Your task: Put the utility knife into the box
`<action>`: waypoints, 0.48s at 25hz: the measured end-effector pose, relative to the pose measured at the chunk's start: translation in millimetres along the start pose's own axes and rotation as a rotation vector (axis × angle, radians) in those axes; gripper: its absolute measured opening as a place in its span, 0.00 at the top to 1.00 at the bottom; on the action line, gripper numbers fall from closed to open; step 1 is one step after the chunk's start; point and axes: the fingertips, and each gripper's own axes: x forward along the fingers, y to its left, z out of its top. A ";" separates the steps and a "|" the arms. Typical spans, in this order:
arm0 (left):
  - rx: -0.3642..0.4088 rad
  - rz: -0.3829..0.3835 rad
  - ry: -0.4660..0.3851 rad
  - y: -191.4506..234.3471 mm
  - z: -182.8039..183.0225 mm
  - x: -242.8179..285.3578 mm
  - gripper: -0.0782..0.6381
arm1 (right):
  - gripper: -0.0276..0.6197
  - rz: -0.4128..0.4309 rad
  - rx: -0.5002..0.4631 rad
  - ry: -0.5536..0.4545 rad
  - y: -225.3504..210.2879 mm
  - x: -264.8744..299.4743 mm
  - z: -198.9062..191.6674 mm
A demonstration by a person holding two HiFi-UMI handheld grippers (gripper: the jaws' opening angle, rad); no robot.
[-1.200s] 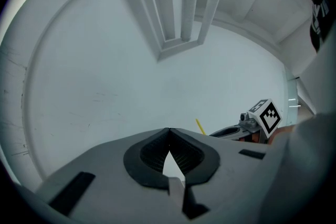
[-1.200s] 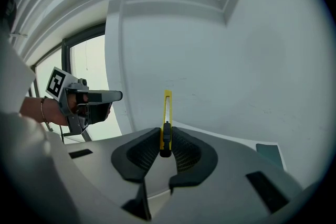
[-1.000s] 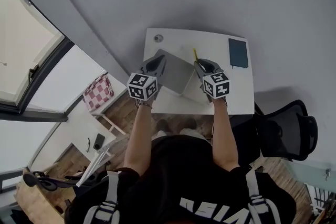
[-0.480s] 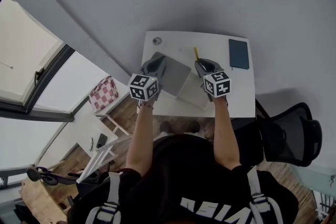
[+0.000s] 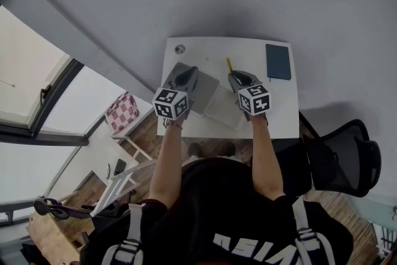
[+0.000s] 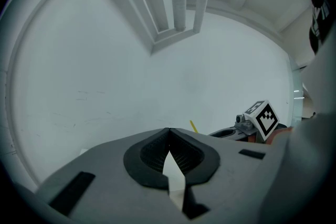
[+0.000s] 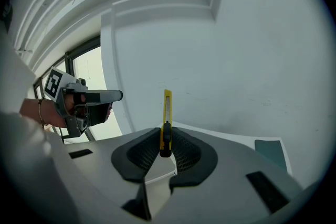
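A yellow utility knife [image 5: 229, 64] stands upright between the jaws of my right gripper [image 5: 236, 76], which is shut on its black slider; in the right gripper view the knife [image 7: 167, 107] points up and away from the right gripper [image 7: 165, 139]. The white box [image 5: 224, 110] lies open on the white table [image 5: 248, 51], just below the right gripper. Its grey lid [image 5: 203, 91] stands raised at the left. My left gripper [image 5: 186, 73] sits at the lid's far left edge, jaws together on a thin white edge [image 6: 173, 170].
A dark teal notebook [image 5: 278, 61] lies at the table's far right corner, also low at the right as the notebook [image 7: 270, 150]. A small round object [image 5: 180, 48] sits at the far left corner. A black office chair [image 5: 341, 155] stands right of the table.
The head camera has shifted a little, so the table sits slightly left in the picture. Both grippers keep their holds and stay at nearly the same spots over the table.
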 end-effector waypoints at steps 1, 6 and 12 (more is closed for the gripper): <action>-0.002 -0.001 0.004 -1.1 -2.1 1.9 0.86 | 0.83 -0.001 0.001 0.001 -2.4 0.0 -1.6; -0.017 -0.004 0.028 -5.4 -15.2 9.4 0.86 | 0.83 -0.002 0.011 0.024 -10.8 0.5 -11.6; -0.043 -0.005 0.061 -5.1 -34.3 16.5 0.86 | 0.83 0.001 0.026 0.066 -16.0 5.7 -30.8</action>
